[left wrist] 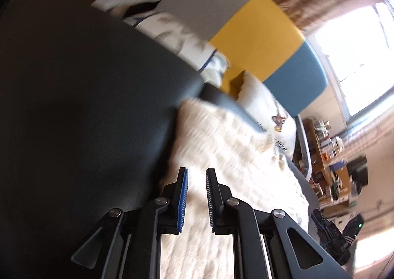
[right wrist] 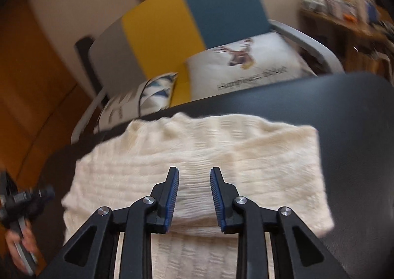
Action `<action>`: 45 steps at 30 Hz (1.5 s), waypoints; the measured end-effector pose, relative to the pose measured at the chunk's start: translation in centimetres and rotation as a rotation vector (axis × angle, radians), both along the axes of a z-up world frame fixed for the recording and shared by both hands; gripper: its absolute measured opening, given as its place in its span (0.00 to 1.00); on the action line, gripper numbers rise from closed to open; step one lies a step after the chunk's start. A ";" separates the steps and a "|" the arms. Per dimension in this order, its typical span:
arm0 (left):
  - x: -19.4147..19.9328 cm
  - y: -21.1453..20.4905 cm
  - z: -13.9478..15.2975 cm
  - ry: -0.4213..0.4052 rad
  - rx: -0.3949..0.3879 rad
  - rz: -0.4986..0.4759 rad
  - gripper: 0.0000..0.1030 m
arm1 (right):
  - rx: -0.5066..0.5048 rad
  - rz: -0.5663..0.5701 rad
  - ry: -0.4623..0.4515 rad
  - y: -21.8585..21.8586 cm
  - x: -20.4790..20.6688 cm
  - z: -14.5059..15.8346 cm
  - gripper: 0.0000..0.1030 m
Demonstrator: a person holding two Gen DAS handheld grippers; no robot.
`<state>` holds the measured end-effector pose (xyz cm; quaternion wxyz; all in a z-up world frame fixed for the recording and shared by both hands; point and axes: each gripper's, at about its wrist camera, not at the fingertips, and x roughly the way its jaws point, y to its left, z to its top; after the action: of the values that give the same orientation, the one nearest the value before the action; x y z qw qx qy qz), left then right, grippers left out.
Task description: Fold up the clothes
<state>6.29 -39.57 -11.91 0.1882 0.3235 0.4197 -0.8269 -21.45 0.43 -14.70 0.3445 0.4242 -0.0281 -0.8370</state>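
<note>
Cream knit sweater (right wrist: 197,155) lies folded on the black table (right wrist: 357,131), with left gripper (left wrist: 197,175) and right gripper (right wrist: 194,175) both above it, jaws slightly parted and holding nothing, sofa (right wrist: 209,15) behind.

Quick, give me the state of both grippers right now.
Left gripper: jaws slightly open, nothing held, above the cream knit sweater.
Right gripper: jaws open, empty, above the same sweater.

Behind the black leather surface (right wrist: 357,131) stands a sofa (right wrist: 160,40) with grey, yellow and teal back panels. On its seat a white deer-print cushion (right wrist: 246,64) leans beside a blue-patterned cushion (right wrist: 157,89). A cluttered wooden shelf (right wrist: 344,15) stands to the right.
</note>
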 end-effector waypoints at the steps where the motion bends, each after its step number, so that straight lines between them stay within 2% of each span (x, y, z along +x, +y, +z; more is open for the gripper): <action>1: -1.1 0.0 0.4 0.009 -0.006 -0.021 0.13 | 0.036 0.037 0.015 -1.3 0.2 0.0 0.26; 5: -5.6 -0.2 0.5 -0.009 -0.050 -0.098 0.13 | 0.184 0.103 0.000 -5.3 -0.3 -1.8 0.26; 9: -9.4 -1.0 -1.4 -0.102 -0.073 -0.106 0.13 | 0.256 0.095 -0.015 -6.3 -1.5 -3.6 0.26; 13: -11.8 -2.6 -3.9 -0.196 -0.082 -0.091 0.13 | 0.284 0.082 -0.026 -6.2 -2.1 -4.7 0.25; 14: -11.9 -3.0 -4.4 -0.182 -0.068 -0.091 0.13 | 0.284 0.081 -0.025 -6.2 -2.2 -4.8 0.25; 18: -12.9 -3.0 -4.5 -0.189 -0.135 -0.129 0.13 | 0.283 0.080 -0.030 -6.1 -2.3 -4.7 0.25; 20: -12.6 -3.1 -4.1 -0.177 -0.123 -0.144 0.13 | 0.280 0.083 -0.038 -6.0 -2.6 -4.5 0.25; 22: -10.7 -3.8 -3.4 -0.113 -0.062 -0.137 0.13 | 0.284 0.087 -0.043 -6.1 -2.7 -4.1 0.25; 25: -7.1 -4.4 -2.1 -0.048 -0.026 -0.137 0.13 | 0.278 0.095 0.038 -6.6 -1.3 -2.3 0.26; 28: -3.5 -4.0 -1.7 0.000 0.026 -0.148 0.13 | 0.184 0.213 0.048 -8.0 1.5 -0.7 0.26; 29: -2.3 -3.8 -1.6 0.018 0.049 -0.151 0.13 | 0.194 0.238 0.049 -8.8 2.4 -0.7 0.26; 32: 0.0 -2.9 -3.1 0.047 0.171 -0.140 0.13 | 0.209 0.281 0.018 -10.5 4.2 -1.6 0.26; 35: 1.0 -1.6 -4.2 0.081 0.270 -0.125 0.13 | 0.220 0.269 -0.011 -11.0 5.2 -2.8 0.26; 39: 0.1 -0.7 -5.6 0.052 0.312 -0.082 0.13 | 0.213 0.240 -0.034 -10.4 5.1 -3.3 0.26; 41: -0.4 -0.8 -6.1 0.046 0.310 -0.048 0.13 | 0.215 0.228 -0.043 -10.1 5.0 -3.5 0.26; 43: -0.7 -1.2 -6.5 0.025 0.287 0.020 0.13 | 0.225 0.218 -0.071 -9.6 4.5 -4.5 0.27; 45: -0.4 -1.7 -6.9 -0.007 0.249 0.092 0.12 | 0.177 0.207 -0.091 -8.8 4.2 -4.9 0.25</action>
<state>5.84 -41.23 -18.79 0.1858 0.3278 0.5328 -0.7577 -17.26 -8.40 -19.59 0.3889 0.4912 0.0740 -0.7759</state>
